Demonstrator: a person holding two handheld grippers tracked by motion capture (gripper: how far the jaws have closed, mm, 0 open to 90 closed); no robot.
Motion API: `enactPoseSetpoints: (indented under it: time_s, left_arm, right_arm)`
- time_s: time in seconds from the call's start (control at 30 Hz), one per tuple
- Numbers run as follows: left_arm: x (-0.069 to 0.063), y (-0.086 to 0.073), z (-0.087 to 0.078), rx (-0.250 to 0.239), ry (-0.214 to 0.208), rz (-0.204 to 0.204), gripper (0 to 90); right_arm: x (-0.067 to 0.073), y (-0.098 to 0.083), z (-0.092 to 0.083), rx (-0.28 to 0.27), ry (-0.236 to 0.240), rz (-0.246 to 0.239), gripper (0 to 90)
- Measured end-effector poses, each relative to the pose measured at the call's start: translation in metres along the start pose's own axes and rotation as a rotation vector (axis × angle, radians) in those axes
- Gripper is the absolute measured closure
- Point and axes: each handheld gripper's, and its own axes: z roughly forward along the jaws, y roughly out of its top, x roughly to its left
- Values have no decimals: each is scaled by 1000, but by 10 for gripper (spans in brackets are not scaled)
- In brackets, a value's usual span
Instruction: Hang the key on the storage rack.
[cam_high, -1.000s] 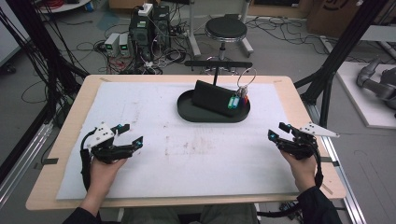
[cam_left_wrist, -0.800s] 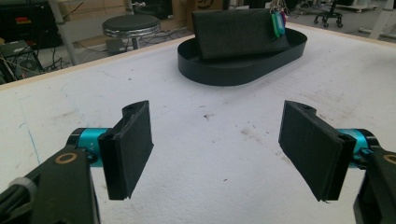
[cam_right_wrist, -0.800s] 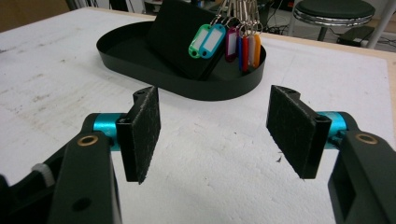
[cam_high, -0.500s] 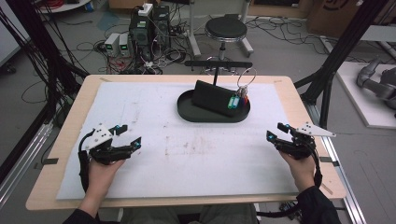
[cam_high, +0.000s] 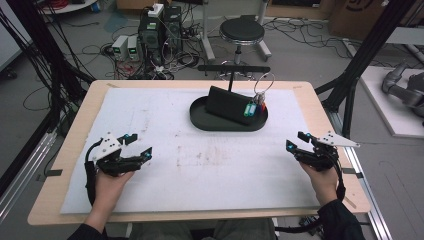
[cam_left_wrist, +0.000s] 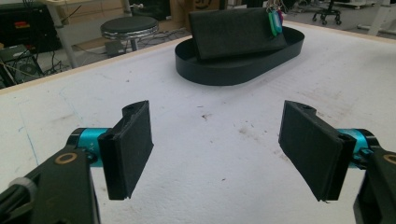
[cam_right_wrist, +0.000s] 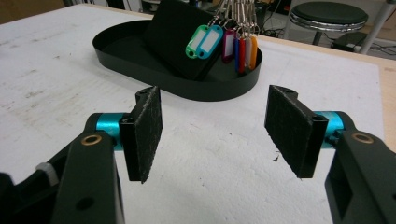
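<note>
A black oval tray (cam_high: 200, 117) (cam_left_wrist: 229, 77) (cam_right_wrist: 116, 60) sits at the far middle of the white mat. A black block (cam_high: 225, 104) (cam_left_wrist: 233, 28) (cam_right_wrist: 173, 37) leans inside it, with a bunch of coloured key tags (cam_high: 251, 108) (cam_right_wrist: 224, 42) on rings beside it. My left gripper (cam_high: 137, 146) (cam_left_wrist: 219, 149) rests on the mat at the near left, open with nothing between its jaws. At the near right my right gripper (cam_high: 296, 140) (cam_right_wrist: 212, 135) is open too and holds nothing. Both point toward the tray from well short of it.
The wooden table (cam_high: 70, 150) carries a white mat (cam_high: 165, 120) with faint stains in the middle. Behind the far edge stand a black stool (cam_high: 241, 31), computer boxes (cam_high: 155, 30) and loose cables on the floor. Black frame posts (cam_high: 357, 65) rise at both sides.
</note>
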Motion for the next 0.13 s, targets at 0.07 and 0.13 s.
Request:
enactPoseSetpoints:
  time_s: [0.07, 0.13]
  left_arm:
    - [0, 0, 0, -1, 0, 0, 257]
    - [1, 0, 0, -4, 0, 3, 257]
  right_arm:
    - [-1, 0, 0, 2, -7, -3, 380]
    - [-2, -1, 0, 3, -20, 0, 382]
